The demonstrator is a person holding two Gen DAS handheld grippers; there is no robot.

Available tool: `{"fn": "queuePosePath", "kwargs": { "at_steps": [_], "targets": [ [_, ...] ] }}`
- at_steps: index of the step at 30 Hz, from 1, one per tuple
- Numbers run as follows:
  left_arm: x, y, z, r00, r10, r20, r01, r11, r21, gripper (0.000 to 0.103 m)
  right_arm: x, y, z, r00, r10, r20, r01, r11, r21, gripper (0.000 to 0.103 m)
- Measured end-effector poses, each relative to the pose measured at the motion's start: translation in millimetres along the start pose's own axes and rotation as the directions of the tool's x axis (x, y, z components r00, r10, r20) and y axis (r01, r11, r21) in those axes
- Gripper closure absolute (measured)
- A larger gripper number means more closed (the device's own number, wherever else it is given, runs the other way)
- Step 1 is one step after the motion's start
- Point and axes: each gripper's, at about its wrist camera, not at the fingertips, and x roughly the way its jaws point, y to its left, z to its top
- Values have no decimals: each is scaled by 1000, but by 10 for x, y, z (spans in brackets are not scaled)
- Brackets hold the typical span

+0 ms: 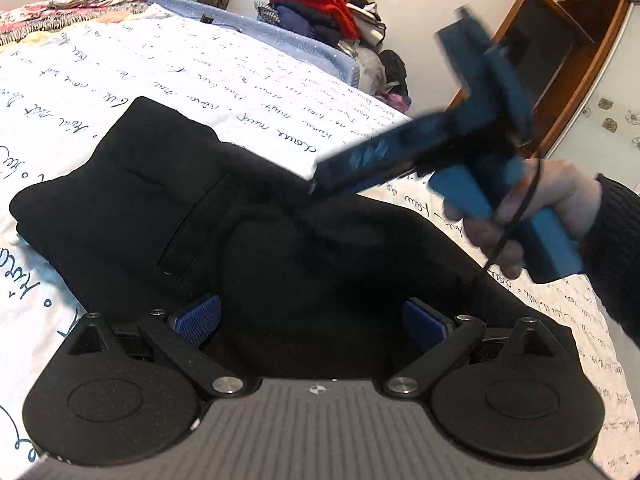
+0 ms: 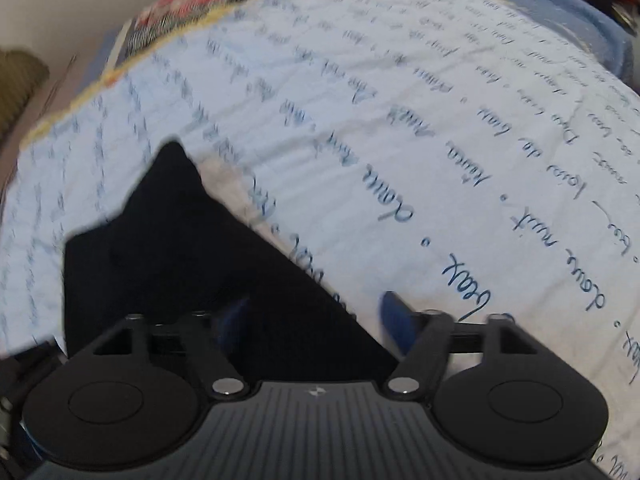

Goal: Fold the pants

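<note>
lying folded on the bed (image 1: 168, 64), one pair of black pants (image 1: 200, 216) is seen in both wrist views, resting on a white sheet printed with blue handwriting. two grippers are counted. the left gripper (image 1: 312, 320) is held low over the near edge of the pants, its two blue pads spread apart with black cloth between them but not pressed. the right gripper (image 2: 316, 320) is released, its jaws standing wide, with a corner of the pants under its left finger and bare sheet under its right; nothing is clamped. in the left wrist view the right gripper appears as a blurred blue tool gripped by one hand (image 1: 532, 208) in a dark sleeve, at the right, its tip just above the pants. one heap of mixed clothes (image 1: 332, 12) is piled at the far side of the bed, and one wooden shelf unit (image 1: 560, 48) stands at the far right.
</note>
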Motion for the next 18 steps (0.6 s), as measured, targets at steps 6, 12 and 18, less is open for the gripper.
{"fn": "queuePosePath", "kwargs": {
  "at_steps": [6,12,18],
  "targets": [
    [-17,-6,-91,999,-14,30,13,999,41,3,87,-122,114,999,-35,24,35,999,35,79],
    [-8,11,-98,997,-47,62,44,998,48,2,58,-87,-68,991,-60,124,52,997,61,80],
    [-195,220,-10,994,-95,61,101,989,-104,2,-320,10,-195,967,51,251,-100,977,186,79]
  ]
}}
